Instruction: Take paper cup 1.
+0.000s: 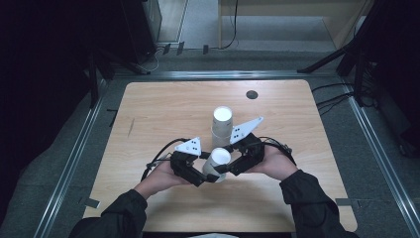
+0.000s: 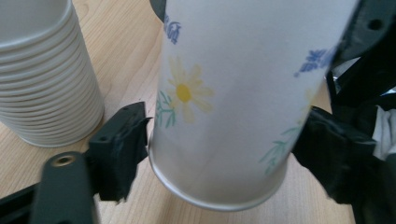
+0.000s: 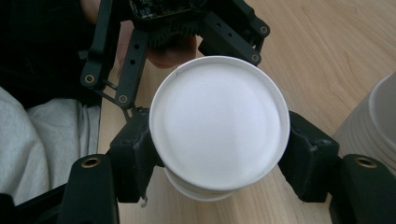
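Note:
A paper cup [image 1: 217, 161] printed with daisies [image 2: 233, 84] is held bottom-up between both grippers, just above the wooden table [image 1: 163, 109] near its front. My left gripper [image 1: 210, 174] comes from the left; its pads [image 2: 123, 144] press the cup's lower wall. My right gripper [image 1: 232, 166] comes from the right. In the right gripper view its pads [image 3: 135, 149] clamp the cup under its white base [image 3: 217, 126], and a second rim shows just beneath. A stack of white cups [image 1: 222, 126] stands upside down right behind.
The cup stack [image 2: 42, 70] stands close beside the held cup, also at the edge of the right gripper view [image 3: 373, 126]. A dark round hole [image 1: 252, 94] sits near the table's far edge. Cables [image 1: 337, 96] lie on the floor at the right.

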